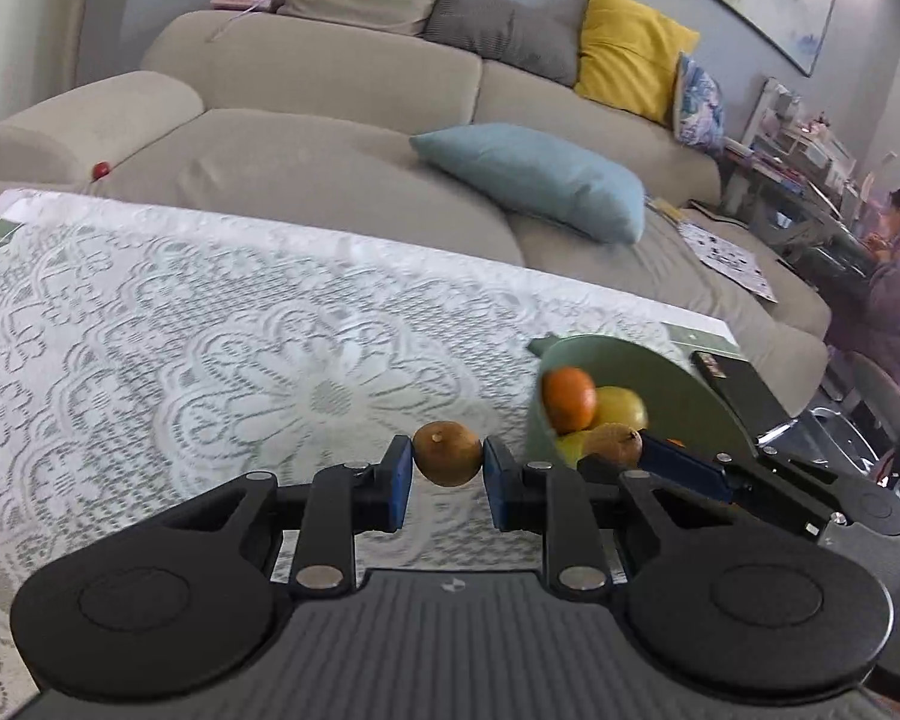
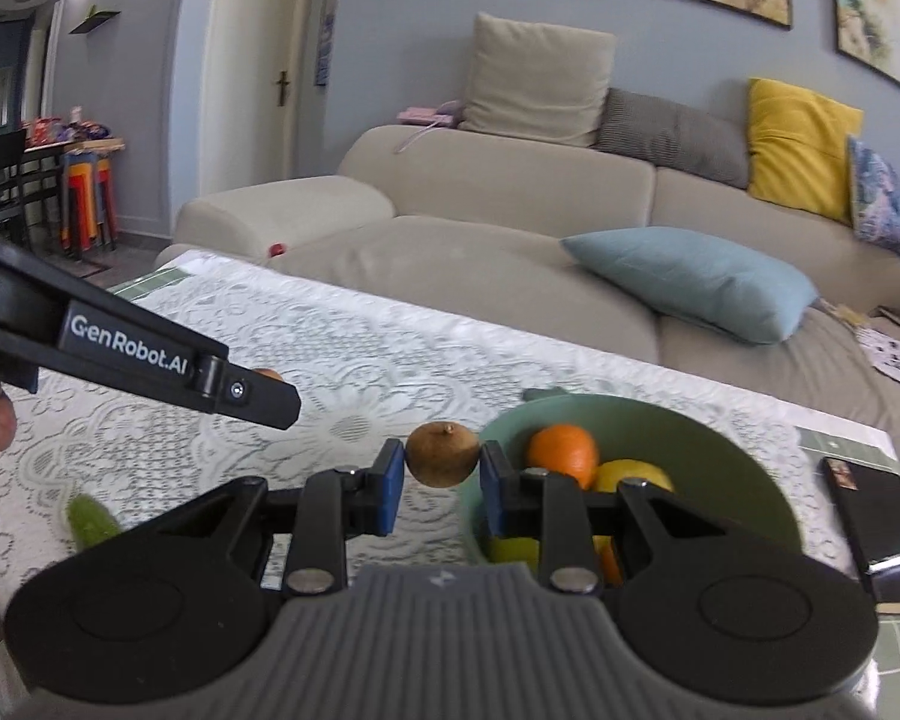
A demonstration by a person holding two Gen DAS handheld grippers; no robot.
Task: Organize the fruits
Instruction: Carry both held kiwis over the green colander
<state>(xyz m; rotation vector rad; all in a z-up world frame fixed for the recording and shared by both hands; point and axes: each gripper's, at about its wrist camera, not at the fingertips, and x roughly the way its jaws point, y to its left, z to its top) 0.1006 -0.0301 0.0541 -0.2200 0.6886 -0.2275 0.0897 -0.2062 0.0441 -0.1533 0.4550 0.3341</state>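
Left wrist view: your left claw [image 1: 448, 474] grips a brown fruit [image 1: 447, 453] above the surface [image 1: 150, 324]. Your right claw [image 2: 440, 477] clamps a second brown fruit [image 2: 442, 454] beside the green bowl [image 2: 720, 450], which already holds an orange [image 2: 564, 453] and yellow fruits; both brown fruits remain to be placed.

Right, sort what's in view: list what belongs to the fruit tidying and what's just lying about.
Part of the job:
- kiwi in the left hand-held gripper
- kiwi in the right hand-held gripper
- green bowl holding an orange and lemon
- green fruit on the tablecloth

Lying about:
- black phone
- blue cushion
- yellow cushion
- sofa
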